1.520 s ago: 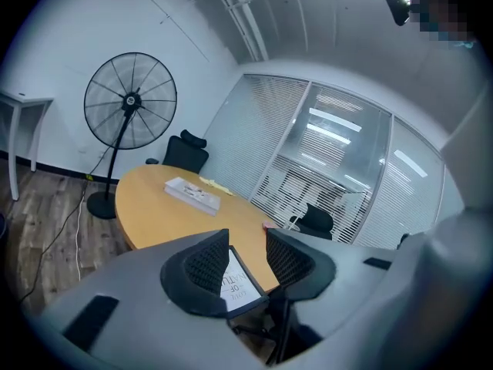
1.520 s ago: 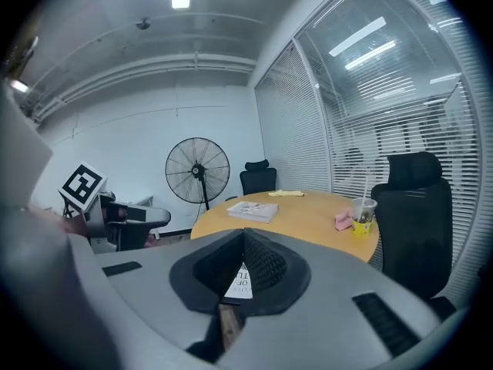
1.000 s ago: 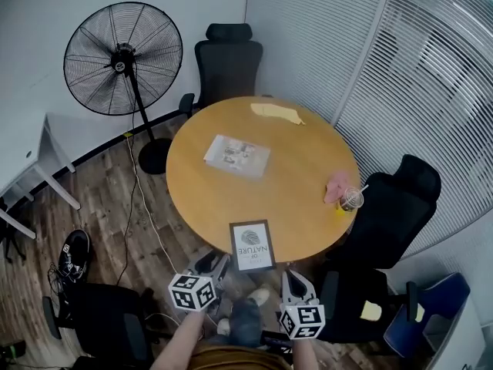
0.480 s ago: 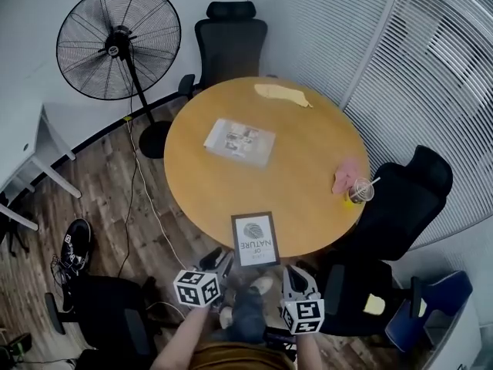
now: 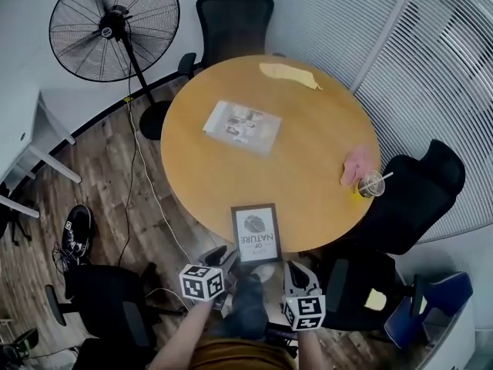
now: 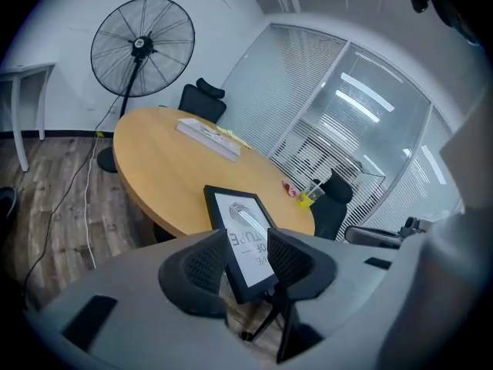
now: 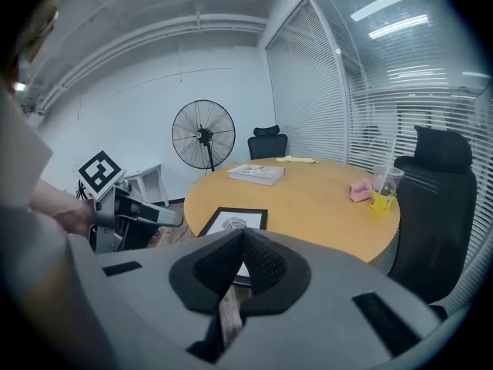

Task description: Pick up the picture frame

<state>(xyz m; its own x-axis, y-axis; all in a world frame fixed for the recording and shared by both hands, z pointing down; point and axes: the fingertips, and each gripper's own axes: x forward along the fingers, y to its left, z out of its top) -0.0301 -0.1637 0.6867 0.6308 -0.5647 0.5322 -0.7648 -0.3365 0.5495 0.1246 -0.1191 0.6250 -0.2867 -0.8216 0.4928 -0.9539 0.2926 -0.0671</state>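
Observation:
The picture frame (image 5: 256, 233), black with a white print, lies flat at the table's (image 5: 216, 183) near edge, one end over the rim. My left gripper (image 5: 219, 256) sits just short of its near left corner. In the left gripper view the frame (image 6: 240, 236) shows through the gap of the left gripper (image 6: 245, 260); its jaws have just been opening and the pads do not press on it. My right gripper (image 5: 296, 271) hovers off the rim, right of the frame. Its pads meet, so the right gripper (image 7: 243, 254) is shut on nothing, with the frame (image 7: 233, 221) ahead.
On the table lie a book (image 5: 243, 123), a yellow cloth (image 5: 289, 74), a pink cloth (image 5: 356, 166) and a plastic cup (image 5: 372, 184). Office chairs (image 5: 416, 199) ring the table. A standing fan (image 5: 108, 25) and its cable are at the left, a shoe (image 5: 77, 233) on the floor.
The view has slid further over the table. Both grippers stay just off the frame's near end and have sunk a little. The frame has not moved on the table.

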